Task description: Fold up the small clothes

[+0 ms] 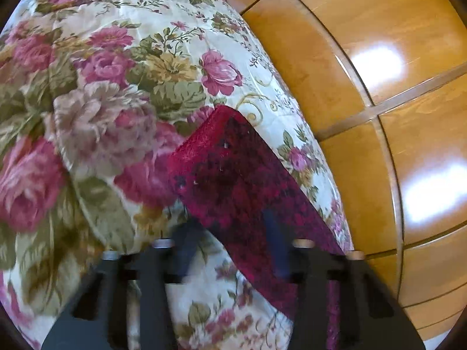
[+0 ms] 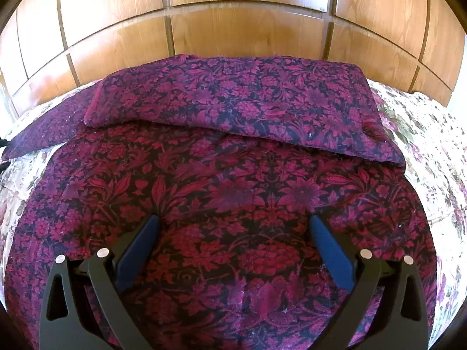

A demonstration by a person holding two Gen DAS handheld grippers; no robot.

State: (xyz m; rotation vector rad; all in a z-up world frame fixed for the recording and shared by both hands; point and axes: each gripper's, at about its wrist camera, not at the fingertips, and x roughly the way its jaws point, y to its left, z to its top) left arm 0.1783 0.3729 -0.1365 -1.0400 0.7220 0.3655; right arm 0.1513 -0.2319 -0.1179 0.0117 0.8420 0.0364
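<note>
While the left wrist view is blurry, the left gripper (image 1: 230, 230) hangs with jaws apart above a corner of the red cloth (image 1: 233, 175) on the flowery bed cover (image 1: 102, 87). From the right wrist, the right gripper (image 2: 233, 230) hangs with jaws wide apart over the cloth (image 2: 233, 192), its far edge folded over, near the wooden wall (image 2: 233, 29).

From here I see the wooden panelled wall (image 2: 233, 26) closing off the far side of the magenta floral cloth (image 2: 233, 204). Its folded-over band (image 2: 233, 99) lies raised along that far edge. Right of the cloth, the flowered bedspread (image 2: 432, 157) lies open. My right gripper (image 2: 233, 224) hangs spread above the cloth's flat middle.
</note>
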